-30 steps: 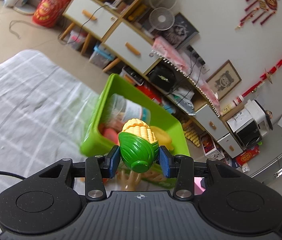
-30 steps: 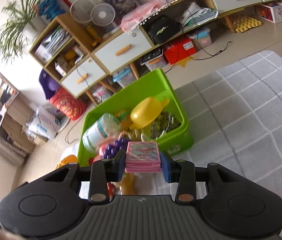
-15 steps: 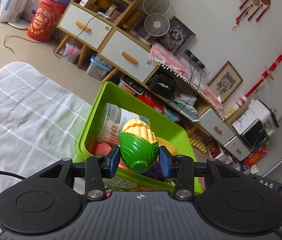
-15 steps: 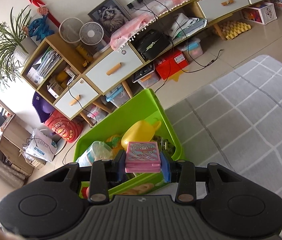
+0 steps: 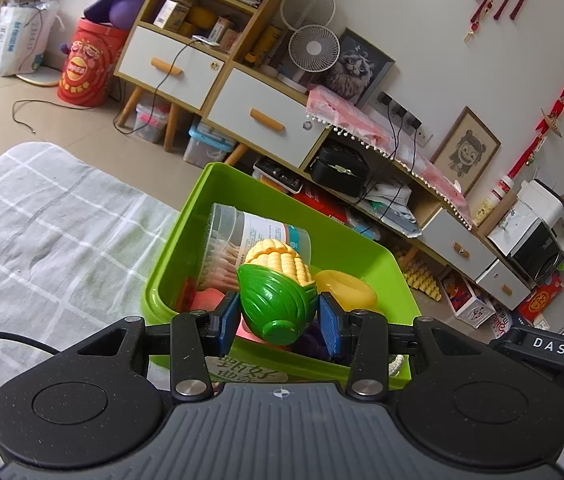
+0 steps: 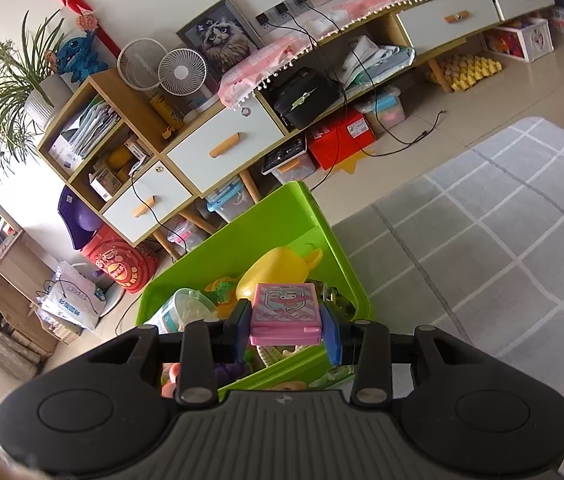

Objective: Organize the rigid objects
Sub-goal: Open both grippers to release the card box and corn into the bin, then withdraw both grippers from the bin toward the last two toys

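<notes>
My left gripper (image 5: 278, 318) is shut on a toy corn cob (image 5: 278, 286) with a green husk, held above the near side of the green bin (image 5: 202, 220). My right gripper (image 6: 285, 327) is shut on a small pink case (image 6: 283, 312) with a cartoon print, held above the same green bin (image 6: 266, 240). The bin holds a clear jar of cotton swabs (image 5: 242, 240), a yellow toy (image 6: 274, 272), purple grapes and other toys.
The bin stands at the far edge of a surface covered with a grey checked cloth (image 5: 42, 240), which also shows in the right wrist view (image 6: 501, 240). Beyond the edge are the tiled floor, wooden cabinets (image 5: 222, 80) with drawers, fans, boxes and cables.
Both grippers have risen and tilted up while keeping their loads; the bin now sits lower in both views and more of the room shows.
</notes>
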Available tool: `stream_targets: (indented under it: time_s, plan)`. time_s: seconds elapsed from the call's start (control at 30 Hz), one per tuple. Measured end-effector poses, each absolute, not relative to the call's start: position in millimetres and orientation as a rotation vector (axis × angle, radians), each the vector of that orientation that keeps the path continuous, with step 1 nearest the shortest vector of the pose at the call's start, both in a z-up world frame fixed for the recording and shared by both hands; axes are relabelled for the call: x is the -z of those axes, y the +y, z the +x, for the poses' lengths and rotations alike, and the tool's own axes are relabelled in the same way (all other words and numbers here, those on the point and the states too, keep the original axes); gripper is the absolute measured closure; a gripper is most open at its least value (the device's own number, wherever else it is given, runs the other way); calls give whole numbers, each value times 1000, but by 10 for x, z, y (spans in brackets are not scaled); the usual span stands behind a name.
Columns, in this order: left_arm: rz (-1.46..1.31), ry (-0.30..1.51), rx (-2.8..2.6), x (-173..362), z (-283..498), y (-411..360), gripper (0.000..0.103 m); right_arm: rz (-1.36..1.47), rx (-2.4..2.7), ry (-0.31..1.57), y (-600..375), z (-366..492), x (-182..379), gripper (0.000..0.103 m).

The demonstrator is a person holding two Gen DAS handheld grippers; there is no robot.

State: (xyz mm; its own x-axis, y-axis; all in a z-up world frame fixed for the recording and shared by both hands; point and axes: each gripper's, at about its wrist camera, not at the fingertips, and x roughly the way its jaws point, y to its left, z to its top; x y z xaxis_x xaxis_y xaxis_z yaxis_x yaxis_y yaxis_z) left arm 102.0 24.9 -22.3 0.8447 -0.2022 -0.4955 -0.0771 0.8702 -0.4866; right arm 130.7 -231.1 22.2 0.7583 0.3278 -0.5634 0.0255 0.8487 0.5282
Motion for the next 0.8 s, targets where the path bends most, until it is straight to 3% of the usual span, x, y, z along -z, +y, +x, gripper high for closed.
stream_targets:
  time_s: [0.07, 0.1, 0.17, 0.2, 0.27, 0.8]
  plan:
    - [-505, 555, 60, 221, 1010, 235, 55, 544, -175, 691, -2304, 1310, -207, 83]
    - [-499, 547, 50, 219, 997, 231, 45, 549, -176, 685, -2305, 1307, -196, 83]
    - [-495, 537, 59, 207, 989, 212, 35, 554, -160, 682, -2308, 1301, -183, 79]
    - [-483, 533, 53, 192, 975, 207, 32, 562, -167, 677, -2317, 1297, -184, 72]
    - [-466, 537, 59, 165, 980, 199, 29, 569, -169, 671, -2330, 1288, -207, 61]
    - [-409, 595, 77, 47, 818, 158, 19, 539, -173, 729, -2346, 1103, -308, 58]
